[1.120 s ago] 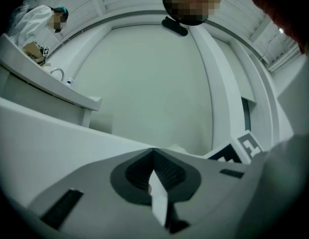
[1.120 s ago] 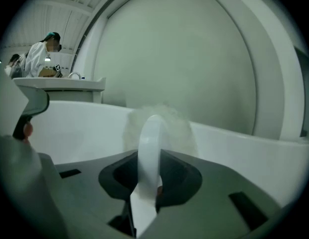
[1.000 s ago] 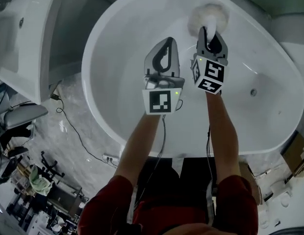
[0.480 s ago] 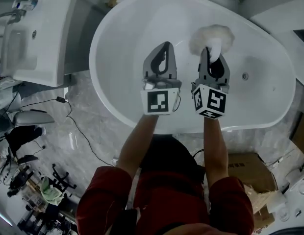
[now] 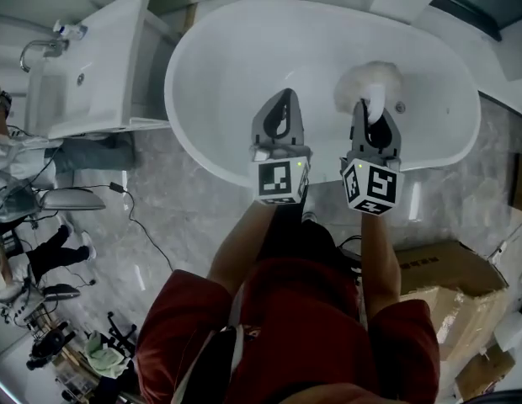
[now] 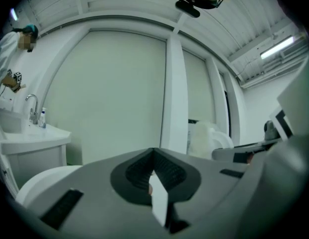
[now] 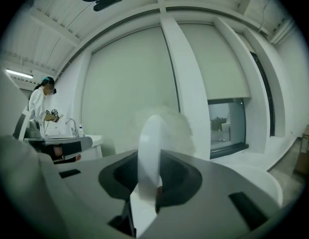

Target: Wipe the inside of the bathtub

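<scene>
- Head view: A white oval bathtub point(image 5: 202, 154) lies across the top of the picture on a grey marbled floor point(image 5: 160, 225).
- The person's two arms in red sleeves point(image 5: 185, 326) reach forward from the bottom edge, each hand holding a grey claw with a cube of square markers.
- The left claw point(image 5: 282, 98) sits over the near rim of the tub, its tips drawn together.
- The right claw point(image 5: 370, 108) is just beside it and pinches the white handle of a fluffy white duster point(image 5: 369, 81).
- The fluffy head shows over the tub's inside, close to the drain point(image 5: 400, 106). Whether it touches the tub wall cannot be told.
- A white washbasin point(image 5: 101, 99) with a tap point(image 5: 42, 49) stands left of the tub, and cardboard boxes point(image 5: 438, 280) lie at lower right.
- Left gripper view: The left claw point(image 6: 153, 152) has its ribbed pads pressed together at the tip, with nothing held.
- Beyond it are a pale wall, the washbasin point(image 6: 25, 136) at left, and the duster point(image 6: 204, 138) at right.
- Right gripper view: The right claw point(image 7: 150, 156) grips the duster's flat white handle point(image 7: 148, 148), which stands upright between the jaws. The fluffy head point(image 7: 182, 128) spreads behind it.
- A person in a white coat point(image 7: 39, 106) stands at far left near the tap point(image 7: 71, 124).
</scene>
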Tool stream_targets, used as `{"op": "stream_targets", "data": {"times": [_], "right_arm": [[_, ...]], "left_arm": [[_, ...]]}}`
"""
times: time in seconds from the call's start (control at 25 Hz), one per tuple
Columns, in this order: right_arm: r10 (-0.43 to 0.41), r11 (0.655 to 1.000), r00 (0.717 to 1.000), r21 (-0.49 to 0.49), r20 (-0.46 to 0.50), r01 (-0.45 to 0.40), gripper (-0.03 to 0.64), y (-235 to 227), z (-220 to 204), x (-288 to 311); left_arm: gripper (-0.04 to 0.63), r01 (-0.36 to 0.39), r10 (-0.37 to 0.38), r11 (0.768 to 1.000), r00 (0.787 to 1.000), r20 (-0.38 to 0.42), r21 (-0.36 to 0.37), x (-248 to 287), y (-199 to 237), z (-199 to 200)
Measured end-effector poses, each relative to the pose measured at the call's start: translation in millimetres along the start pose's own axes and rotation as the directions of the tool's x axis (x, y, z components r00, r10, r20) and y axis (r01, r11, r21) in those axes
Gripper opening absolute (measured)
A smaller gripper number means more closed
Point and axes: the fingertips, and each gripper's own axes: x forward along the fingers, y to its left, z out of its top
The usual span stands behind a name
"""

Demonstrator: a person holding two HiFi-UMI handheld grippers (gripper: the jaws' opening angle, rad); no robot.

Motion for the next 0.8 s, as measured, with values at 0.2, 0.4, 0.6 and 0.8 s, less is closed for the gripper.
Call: {"op": "stream_targets", "data": {"times": [0.2,0.4,0.6,0.8], "right_arm": [[0.009,1.0,0.999,0.008,0.04,-0.01,0.089,-20,30,-63],[0.003,1.0,0.994,0.027,0.107,-0.006,0.089,-18,70,-123],[0.011,1.0,0.988,0.002,0.154,-0.012,0.089,-3,111,-172],[0.002,0.997,0.978,-0.074,0.209,0.014,0.089,23,148,-207]], "left_arm": [[0.015,0.041,-0.043,0.997,0.999,0.022,0.066,-30,-36,34],[0.015,0.037,-0.042,0.995,0.998,0.052,0.094,-86,-58,80],[0.015,0.035,-0.047,0.993,0.994,0.097,0.117,-132,-71,126],[0.015,0.054,-0.073,0.987,0.989,0.129,0.149,-163,-73,157]]}}
